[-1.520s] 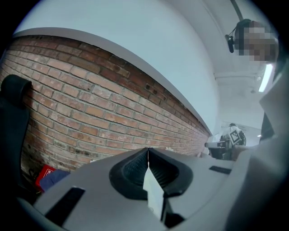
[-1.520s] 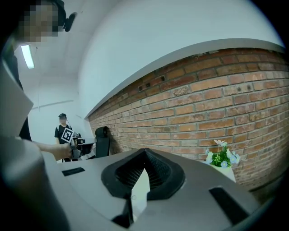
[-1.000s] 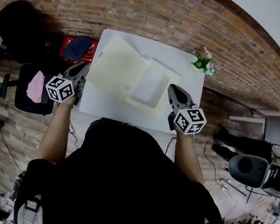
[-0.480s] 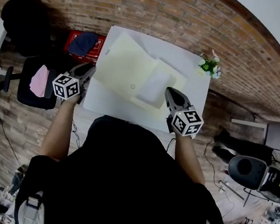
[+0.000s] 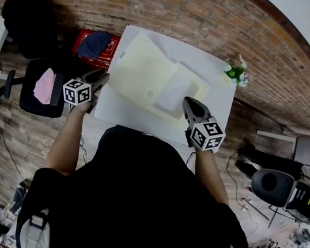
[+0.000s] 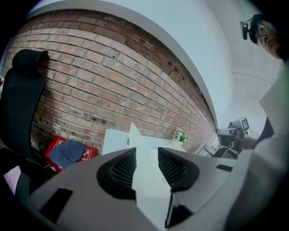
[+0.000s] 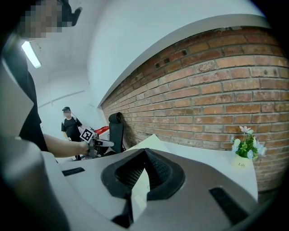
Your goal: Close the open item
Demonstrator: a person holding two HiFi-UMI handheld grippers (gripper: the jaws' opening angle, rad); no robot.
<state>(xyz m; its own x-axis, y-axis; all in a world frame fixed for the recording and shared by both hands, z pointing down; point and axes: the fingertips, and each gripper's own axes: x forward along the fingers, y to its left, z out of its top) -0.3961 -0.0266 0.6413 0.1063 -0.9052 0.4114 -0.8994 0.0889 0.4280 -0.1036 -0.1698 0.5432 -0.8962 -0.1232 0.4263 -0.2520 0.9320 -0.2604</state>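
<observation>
The pale yellow folder lies open at the middle of the white surface. Its cover is spread toward 9 o'clock and a white sheet sits in its pocket. The left claw hovers off the cover's 8 o'clock edge. Its jaws have just been opening and stand apart, gripping nothing. The right claw, at the folder's 5 o'clock corner, is pinched together and looks empty. This looks like the approach step: next, the left claw needs to catch the cover's edge and swing it over toward 3 o'clock.

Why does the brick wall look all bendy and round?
Head view: the wide lens bows the brick wall into an arc. Left gripper view: it curves too, and the picture's corners go black. Right gripper view: same bend and black corners, and a ceiling light glares bright.
</observation>
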